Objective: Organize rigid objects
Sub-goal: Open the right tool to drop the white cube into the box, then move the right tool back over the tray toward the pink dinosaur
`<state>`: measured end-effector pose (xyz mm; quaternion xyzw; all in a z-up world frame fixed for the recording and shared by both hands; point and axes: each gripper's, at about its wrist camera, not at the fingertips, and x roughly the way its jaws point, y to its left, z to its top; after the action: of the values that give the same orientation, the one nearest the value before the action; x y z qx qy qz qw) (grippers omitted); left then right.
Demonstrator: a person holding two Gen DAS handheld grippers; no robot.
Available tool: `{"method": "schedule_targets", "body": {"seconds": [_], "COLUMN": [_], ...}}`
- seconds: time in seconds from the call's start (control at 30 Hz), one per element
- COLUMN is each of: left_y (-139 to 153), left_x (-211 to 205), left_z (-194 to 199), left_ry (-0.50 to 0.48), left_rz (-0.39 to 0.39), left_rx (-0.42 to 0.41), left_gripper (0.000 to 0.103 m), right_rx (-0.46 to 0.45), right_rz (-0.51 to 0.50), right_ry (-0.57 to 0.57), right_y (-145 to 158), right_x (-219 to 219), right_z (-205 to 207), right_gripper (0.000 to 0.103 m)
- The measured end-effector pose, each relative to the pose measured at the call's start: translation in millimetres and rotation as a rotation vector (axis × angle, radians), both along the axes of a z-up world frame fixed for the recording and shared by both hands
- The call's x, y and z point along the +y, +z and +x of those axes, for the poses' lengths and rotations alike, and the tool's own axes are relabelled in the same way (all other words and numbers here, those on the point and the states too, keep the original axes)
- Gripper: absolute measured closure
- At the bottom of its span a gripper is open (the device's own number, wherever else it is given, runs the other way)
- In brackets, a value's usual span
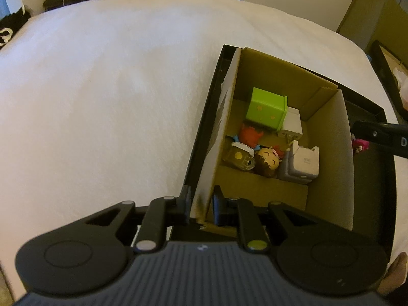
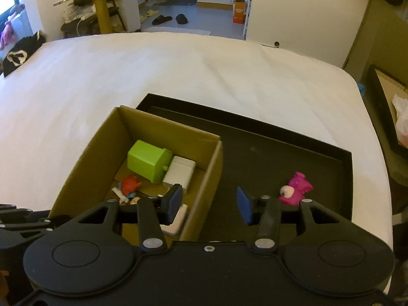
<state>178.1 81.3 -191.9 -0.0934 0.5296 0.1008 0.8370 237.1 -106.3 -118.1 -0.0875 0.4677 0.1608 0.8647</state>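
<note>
A cardboard box (image 1: 329,153) (image 2: 84,153) stands in the left part of a black tray (image 2: 280,153) on a white bed. It holds a green cube (image 1: 266,108) (image 2: 148,159), white adapters (image 1: 292,122) (image 2: 179,170), a red toy (image 1: 250,134) (image 2: 130,183), a clear mug (image 1: 238,156), a doll head (image 1: 267,162) and a grey-white charger (image 1: 301,163). My left gripper (image 1: 201,207) is shut on the box's near left wall. My right gripper (image 2: 209,204) is open and empty above the box's right wall. A pink toy (image 2: 295,185) (image 1: 359,145) lies in the tray to the right.
The white bed (image 1: 102,102) spreads left and behind the tray. A yellow table (image 2: 99,2), slippers (image 2: 168,19) and an orange box (image 2: 238,12) stand on the floor beyond. Another dark box (image 2: 387,107) sits off the bed's right edge.
</note>
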Motion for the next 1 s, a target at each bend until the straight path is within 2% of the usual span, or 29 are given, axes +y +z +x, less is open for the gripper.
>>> {"method": "schedule_targets", "body": {"seconds": [0.3, 0.4, 0.57, 0.77, 0.83, 0.87, 0.9, 1.0], "left_y": [4, 6, 8, 13, 14, 17, 19, 25], "left_x": [-10, -13, -17, -28, -30, -31, -32, -34], "left_z": [0, 0, 1, 3, 3, 1, 0, -2], "left_ry": [0.000, 0.001, 0.000, -0.026, -0.024, -0.023, -0.017, 0.010], "left_rz": [0.072, 0.089, 0.108, 0.162, 0.176, 0.185, 0.195, 0.232], "left_rx": [0.015, 0.012, 0.010, 0.005, 0.003, -0.010, -0.023, -0.043], "left_gripper": [0.084, 0.084, 0.084, 0.084, 0.080, 0.074, 0.063, 0.044], "right_rx": [-0.005, -0.034, -0.037, -0.066, -0.074, -0.081, -0.089, -0.116], "right_rz": [0.048, 0.053, 0.090, 0.142, 0.167, 0.177, 0.187, 0.201], "right_ry": [-0.041, -0.055, -0.056, -0.067, -0.071, -0.075, -0.075, -0.074], "right_y": [-9, -12, -19, -29, -32, -33, -33, -34], "right_x": [-38, -51, -70, -91, -98, -102, -104, -110], "right_z": [-4, -6, -4, -7, -9, -10, -10, -11], "right_gripper": [0.047, 0.040, 0.036, 0.020, 0.014, 0.013, 0.010, 0.008]}}
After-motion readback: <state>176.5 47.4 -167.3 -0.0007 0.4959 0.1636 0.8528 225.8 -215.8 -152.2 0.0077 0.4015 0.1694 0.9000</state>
